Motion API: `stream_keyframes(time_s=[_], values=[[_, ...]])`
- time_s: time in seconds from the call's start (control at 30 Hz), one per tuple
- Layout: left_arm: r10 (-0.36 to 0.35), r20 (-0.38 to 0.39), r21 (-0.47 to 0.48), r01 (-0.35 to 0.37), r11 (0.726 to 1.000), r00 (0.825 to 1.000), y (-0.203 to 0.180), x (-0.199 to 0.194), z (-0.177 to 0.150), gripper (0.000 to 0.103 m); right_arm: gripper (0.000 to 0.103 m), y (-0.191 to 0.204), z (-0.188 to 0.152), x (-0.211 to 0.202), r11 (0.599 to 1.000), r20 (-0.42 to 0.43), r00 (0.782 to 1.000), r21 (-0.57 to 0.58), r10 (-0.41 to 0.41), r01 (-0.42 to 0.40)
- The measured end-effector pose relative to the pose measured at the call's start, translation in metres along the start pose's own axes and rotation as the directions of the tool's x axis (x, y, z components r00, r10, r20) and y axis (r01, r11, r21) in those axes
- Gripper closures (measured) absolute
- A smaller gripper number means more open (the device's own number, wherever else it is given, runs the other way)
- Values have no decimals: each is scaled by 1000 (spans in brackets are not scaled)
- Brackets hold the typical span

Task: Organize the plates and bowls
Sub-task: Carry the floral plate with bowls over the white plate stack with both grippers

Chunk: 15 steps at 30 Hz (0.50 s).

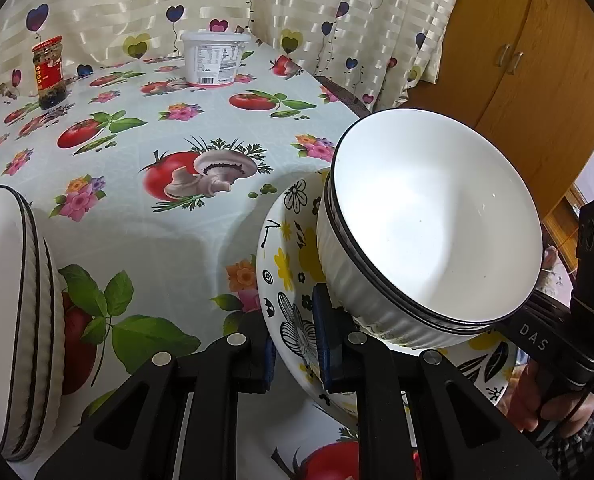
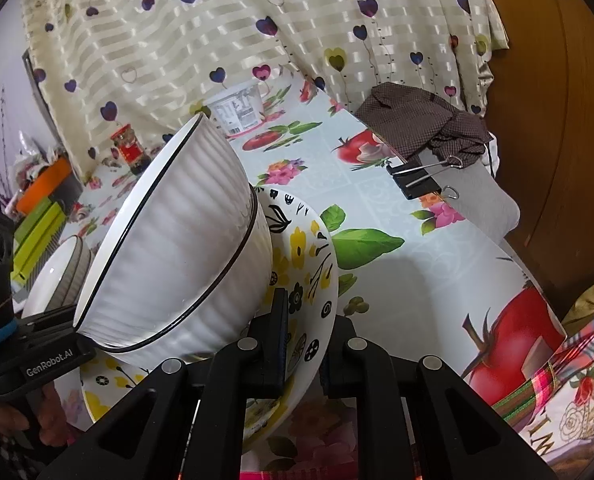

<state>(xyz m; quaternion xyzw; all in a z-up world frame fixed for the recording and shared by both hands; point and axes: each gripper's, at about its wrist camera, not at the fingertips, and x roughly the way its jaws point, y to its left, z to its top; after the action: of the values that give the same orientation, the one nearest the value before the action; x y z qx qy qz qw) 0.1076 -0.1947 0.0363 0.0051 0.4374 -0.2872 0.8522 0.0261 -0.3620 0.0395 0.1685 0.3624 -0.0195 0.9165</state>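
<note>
A flower-patterned plate (image 1: 287, 280) carries two nested white ribbed bowls with black rims (image 1: 433, 220), all lifted off the table. My left gripper (image 1: 295, 354) is shut on the plate's rim. My right gripper (image 2: 303, 354) is shut on the opposite rim of the same plate (image 2: 305, 264); the bowls (image 2: 185, 248) sit to its left. The right gripper body also shows in the left wrist view (image 1: 593, 292), behind the bowls. A second stack of grey ribbed bowls (image 1: 17, 320) sits at the left; it also shows in the right wrist view (image 2: 63, 272).
The table has a tomato-print cloth (image 1: 157, 220). At its far side stand a white tub (image 1: 215, 58) and a jar (image 1: 49, 74) in front of a curtain. A brown cloth (image 2: 421, 120) and binder clip (image 2: 421, 178) lie at the table's right edge. A wooden cabinet (image 1: 509, 60) stands at the right.
</note>
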Motion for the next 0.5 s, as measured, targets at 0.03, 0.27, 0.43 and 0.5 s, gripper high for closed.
stream_keyframes(time_s=[0.03,0.27,0.43,0.5], values=[[1,1,0,-1,1000,1000,0,0,0,87,91,1,0,0,1000,3,1000,0,0,0],[3,11,-8,-3,1000,1000,4,-3,-1,87,91,3,-2,0,1000,16,1000,-2,11,-11],[6,28,-2,-6,1000,1000,3,-9,0,87,91,5,-1,-3,1000,27,1000,-3,13,-13],[3,31,-6,-3,1000,1000,3,-11,1,87,91,7,1,-5,1000,30,999,-8,10,-10]])
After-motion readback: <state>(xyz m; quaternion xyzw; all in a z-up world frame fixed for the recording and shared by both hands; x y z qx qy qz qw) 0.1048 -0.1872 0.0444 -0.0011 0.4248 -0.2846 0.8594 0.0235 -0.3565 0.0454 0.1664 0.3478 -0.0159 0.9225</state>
